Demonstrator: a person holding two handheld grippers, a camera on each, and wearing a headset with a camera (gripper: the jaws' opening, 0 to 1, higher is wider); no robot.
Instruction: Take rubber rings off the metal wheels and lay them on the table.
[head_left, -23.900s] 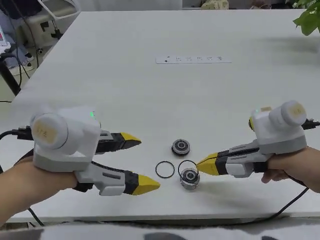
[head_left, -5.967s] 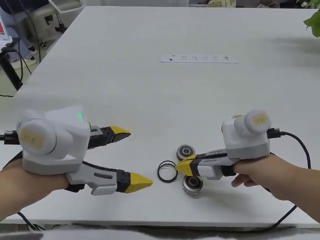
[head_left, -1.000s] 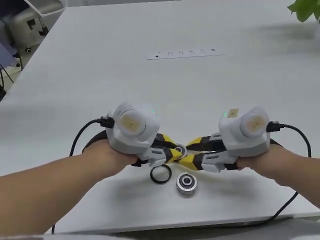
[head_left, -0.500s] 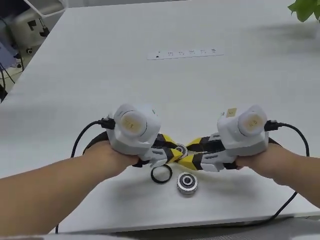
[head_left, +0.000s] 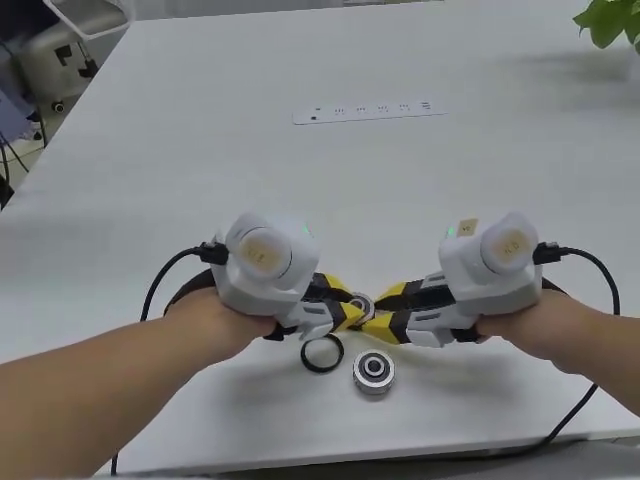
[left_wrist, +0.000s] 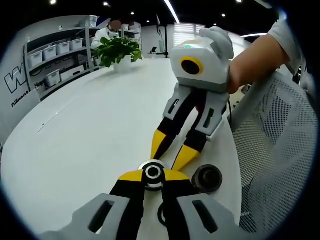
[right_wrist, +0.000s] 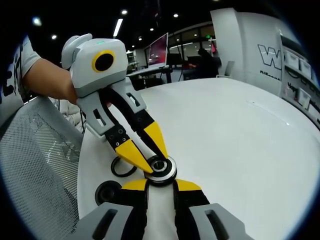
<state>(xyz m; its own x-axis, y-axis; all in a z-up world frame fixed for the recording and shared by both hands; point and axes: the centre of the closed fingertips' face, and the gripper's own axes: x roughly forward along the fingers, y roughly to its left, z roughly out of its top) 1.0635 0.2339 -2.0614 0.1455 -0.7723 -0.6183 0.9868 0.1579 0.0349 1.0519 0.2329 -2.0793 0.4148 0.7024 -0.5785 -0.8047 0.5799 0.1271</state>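
Nearest, a second wheel (head_left: 373, 369) and a loose ring (head_left: 322, 354) lie on the bench (head_left: 200, 150). Just beyond, the left gripper (left_wrist: 152, 176) has its fingers clamped on a wheel (head_left: 358, 303). The right gripper (right_wrist: 161, 184) has its fingers nearly closed at the rim; I cannot tell what they hold. A hard tug could twist the wheel free or fling its ring off the bench.

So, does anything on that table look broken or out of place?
Nothing stands out. The left gripper clamps one metal wheel with the right gripper at it; a rubber ring and a second wheel lie flat on the table.
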